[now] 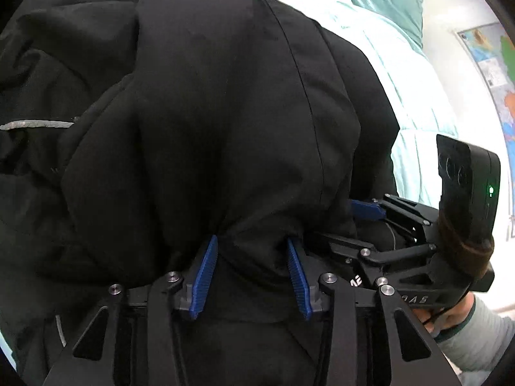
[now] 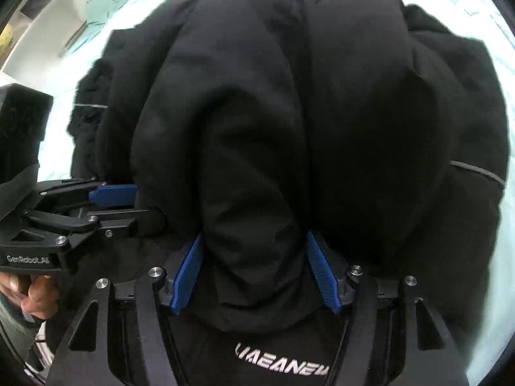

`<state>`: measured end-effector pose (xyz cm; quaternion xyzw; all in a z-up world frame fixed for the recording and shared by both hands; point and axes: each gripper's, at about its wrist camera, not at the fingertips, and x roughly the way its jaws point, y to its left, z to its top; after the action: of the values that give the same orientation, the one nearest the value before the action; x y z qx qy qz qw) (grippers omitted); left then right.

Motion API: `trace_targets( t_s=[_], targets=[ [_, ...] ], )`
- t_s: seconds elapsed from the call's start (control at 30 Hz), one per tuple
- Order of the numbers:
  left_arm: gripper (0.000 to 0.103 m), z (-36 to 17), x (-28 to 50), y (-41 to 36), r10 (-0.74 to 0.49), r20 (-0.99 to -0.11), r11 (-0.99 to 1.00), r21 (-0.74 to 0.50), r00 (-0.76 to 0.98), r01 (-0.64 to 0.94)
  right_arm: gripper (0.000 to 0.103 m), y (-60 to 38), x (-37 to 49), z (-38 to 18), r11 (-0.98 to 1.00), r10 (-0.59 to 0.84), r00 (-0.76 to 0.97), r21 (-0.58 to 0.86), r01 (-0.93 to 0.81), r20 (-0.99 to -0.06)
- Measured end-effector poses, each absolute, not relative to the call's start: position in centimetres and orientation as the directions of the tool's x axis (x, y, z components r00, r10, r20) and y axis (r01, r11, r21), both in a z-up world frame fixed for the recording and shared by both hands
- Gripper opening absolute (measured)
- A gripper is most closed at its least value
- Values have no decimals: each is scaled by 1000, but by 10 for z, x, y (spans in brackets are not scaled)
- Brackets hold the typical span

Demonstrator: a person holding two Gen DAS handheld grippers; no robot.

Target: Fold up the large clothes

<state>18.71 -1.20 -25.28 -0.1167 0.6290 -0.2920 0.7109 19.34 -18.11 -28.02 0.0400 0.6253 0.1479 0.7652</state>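
A large black padded jacket [image 1: 209, 112] [image 2: 289, 112] lies heaped on a bed, with a grey reflective strip [image 1: 35, 124] [image 2: 476, 170] on it. My left gripper [image 1: 251, 241] points down into it. A bunched fold of the cloth is squeezed between its blue pads [image 1: 206, 270]. My right gripper [image 2: 254, 236] is close beside it on the right and grips a thick fold of the same jacket. Each gripper shows in the other's view: the right gripper [image 1: 354, 225] and the left gripper [image 2: 145, 206] both have their fingertips buried in the cloth. White lettering [image 2: 283, 363] shows on the cloth below the right jaws.
A pale teal bed cover [image 1: 402, 74] [image 2: 64, 128] lies under the jacket, with a teal pillow [image 1: 386, 3] at the far end. A map [image 1: 492, 64] hangs on the wall at the right. A person's hand [image 1: 457, 315] [image 2: 35, 296] holds each gripper. White shelves [image 2: 42, 6] stand far left.
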Motion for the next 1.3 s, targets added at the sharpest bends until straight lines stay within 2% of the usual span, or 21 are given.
trace_targets(
  t_s=[0.17,0.37,0.73,0.9,1.03,1.3],
  targets=[
    [45,-228,165,-17,-556,-830,802,-518,53,297,67,-185,171,-260,946,315,182,292,-144,-931],
    [46,-204,109,20,-566,-819,810,-529,101,252,67,-222,106,-243,924,381,197,381,-42,-903],
    [46,-213,42,112,-485,-856,874,-480,177,74,67,-276,24,-230,929,342,222,364,70,-913],
    [46,-201,30,137,-418,-883,905,-425,214,14,67,-287,1,-222,950,276,231,301,85,-933],
    [46,-201,12,180,-367,-910,915,-391,191,-103,67,-310,-22,-221,957,227,220,259,129,-949],
    [56,-230,-43,245,-429,-894,839,-448,131,-309,67,-365,-69,-232,936,190,170,231,266,-967]
  ],
)
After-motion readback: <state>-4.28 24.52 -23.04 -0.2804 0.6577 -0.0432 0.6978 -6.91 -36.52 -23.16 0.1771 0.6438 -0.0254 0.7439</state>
